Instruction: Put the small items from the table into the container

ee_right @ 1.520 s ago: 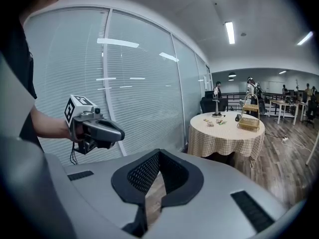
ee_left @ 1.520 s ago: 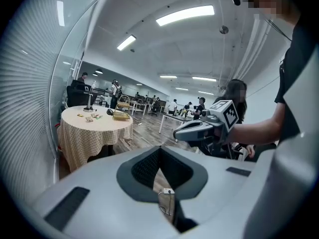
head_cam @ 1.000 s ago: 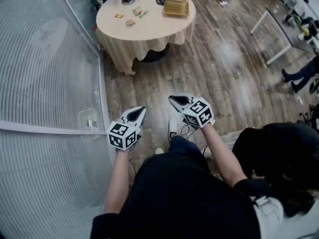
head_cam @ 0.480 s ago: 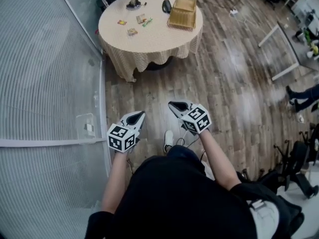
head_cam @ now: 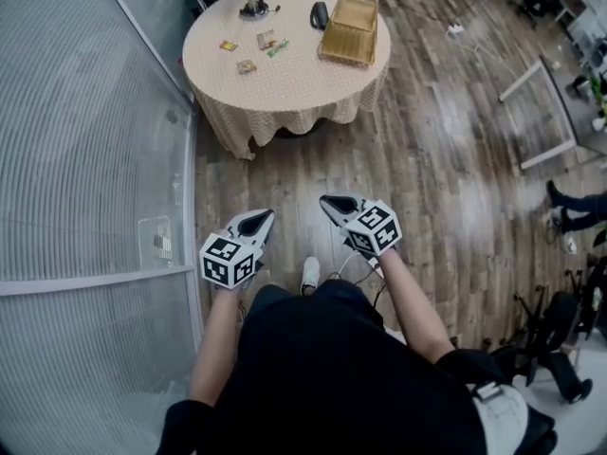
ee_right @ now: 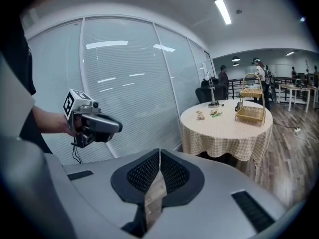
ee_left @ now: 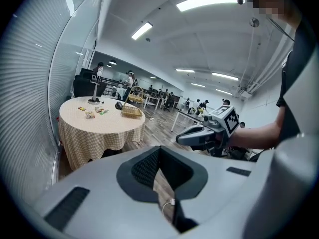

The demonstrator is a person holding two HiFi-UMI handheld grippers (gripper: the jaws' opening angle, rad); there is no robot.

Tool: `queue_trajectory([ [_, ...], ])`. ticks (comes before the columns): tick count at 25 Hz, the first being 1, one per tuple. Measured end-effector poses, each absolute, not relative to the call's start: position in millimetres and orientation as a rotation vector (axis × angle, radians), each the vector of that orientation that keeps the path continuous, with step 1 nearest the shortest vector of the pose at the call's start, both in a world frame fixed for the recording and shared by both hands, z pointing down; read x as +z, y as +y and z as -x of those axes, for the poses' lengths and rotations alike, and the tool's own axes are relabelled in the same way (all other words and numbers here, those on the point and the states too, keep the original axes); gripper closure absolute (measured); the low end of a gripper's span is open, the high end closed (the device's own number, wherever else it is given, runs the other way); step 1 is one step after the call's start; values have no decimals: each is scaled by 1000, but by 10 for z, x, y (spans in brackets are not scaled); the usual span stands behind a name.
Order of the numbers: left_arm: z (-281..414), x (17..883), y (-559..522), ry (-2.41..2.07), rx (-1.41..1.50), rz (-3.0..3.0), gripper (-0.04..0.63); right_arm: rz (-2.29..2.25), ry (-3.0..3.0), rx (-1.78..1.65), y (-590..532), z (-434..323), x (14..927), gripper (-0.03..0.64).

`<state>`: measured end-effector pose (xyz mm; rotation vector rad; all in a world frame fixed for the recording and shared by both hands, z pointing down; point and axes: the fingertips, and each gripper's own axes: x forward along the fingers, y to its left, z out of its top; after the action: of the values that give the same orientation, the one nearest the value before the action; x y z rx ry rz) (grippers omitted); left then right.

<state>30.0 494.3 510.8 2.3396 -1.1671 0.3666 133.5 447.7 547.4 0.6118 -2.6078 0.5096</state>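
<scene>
A: Your left tool has its jaws together with nothing between them. The left gripper view shows only floor through the slot under the pads.

B: Same on your right tool: pads meet at the tip and it's empty. That makes sense, since there's nothing to carry yet and closed jaws won't snag on anything.

A: You hold both low in front of your body, side by side, noses pointing forward and a bit down. I read that as a carry pose, not a reach, because nothing is within reach of either tool.

B: Agreed. There's only bare floor ahead of them, with the glass wall close on your left.

A: The round desk with the checked cloth is well apart from you, at the top of the head view. You haven't reached it yet, so the task hasn't started.

B: The small items lie loose on the desk's left part. I count three or four flat packets, near a stand at the far edge. They're too small to name.

A: The basket sits on the desk's right part with its handle up. I take it as the container. I can't tell whether anything is in it.

B: A black thing sits just beside the basket, between it and the packets. It's unclear whether it counts as an item.

A: The layout suits you: packets to the left, basket to the right, all on one desk, so each carry should be short. Probably open a tool only once you stand at the desk edge.
</scene>
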Motion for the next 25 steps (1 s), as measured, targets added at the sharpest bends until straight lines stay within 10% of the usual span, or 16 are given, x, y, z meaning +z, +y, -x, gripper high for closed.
queue_trajectory([
  [25,293,5303,3254,-1063,332,-2362,592,-650,-2530,471,3055,-621,5625,586],
])
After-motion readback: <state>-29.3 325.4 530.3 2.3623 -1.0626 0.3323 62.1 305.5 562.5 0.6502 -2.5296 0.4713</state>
